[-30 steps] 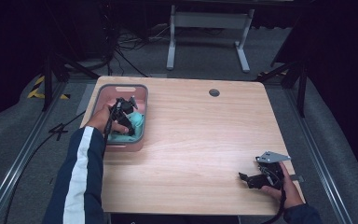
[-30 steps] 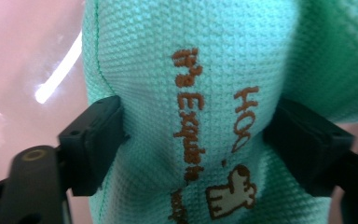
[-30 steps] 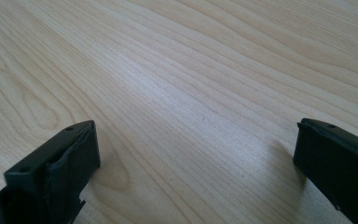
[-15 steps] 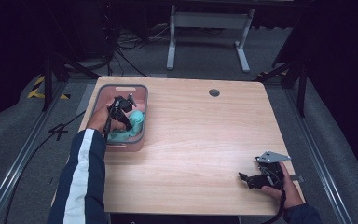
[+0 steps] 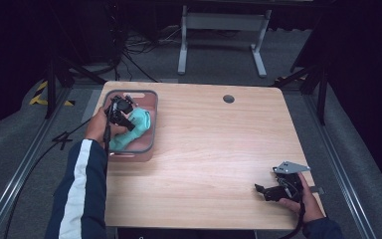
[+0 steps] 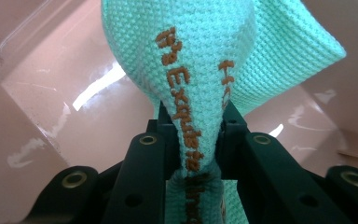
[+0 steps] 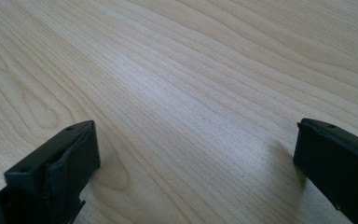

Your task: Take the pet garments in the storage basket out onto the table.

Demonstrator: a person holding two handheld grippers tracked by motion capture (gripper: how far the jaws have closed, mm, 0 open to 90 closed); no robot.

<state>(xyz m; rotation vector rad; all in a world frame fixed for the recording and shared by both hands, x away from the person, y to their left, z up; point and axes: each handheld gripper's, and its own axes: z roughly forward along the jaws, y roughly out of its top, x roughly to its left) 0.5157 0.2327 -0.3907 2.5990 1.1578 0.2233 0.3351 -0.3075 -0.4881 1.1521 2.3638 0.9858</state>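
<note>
A mint-green knitted cloth (image 5: pixel 138 125) with orange lettering lies partly in a pink tub (image 5: pixel 152 95) at the table's far left. My left gripper (image 5: pixel 126 117) is inside the tub, shut on a bunched fold of the cloth (image 6: pixel 191 46). In the left gripper view the jaws pinch the cloth between the left gripper's (image 6: pixel 193 119) pads, and the fabric hangs above the tub's floor. My right gripper (image 5: pixel 261 191) rests at the near right corner of the table. In the right gripper view the right gripper (image 7: pixel 196 154) stands open, with bare wood between its jaws.
The wooden table (image 5: pixel 219 149) has a round cable hole (image 5: pixel 228 98) near its far edge. A grey metal stand (image 5: pixel 224 22) is on the floor behind the table. A cable trails from the left hand down over the table's left edge.
The left gripper has closed on the cloth and risen a little, pulling the fabric up out of the tub. The right gripper has stayed where it was.
</note>
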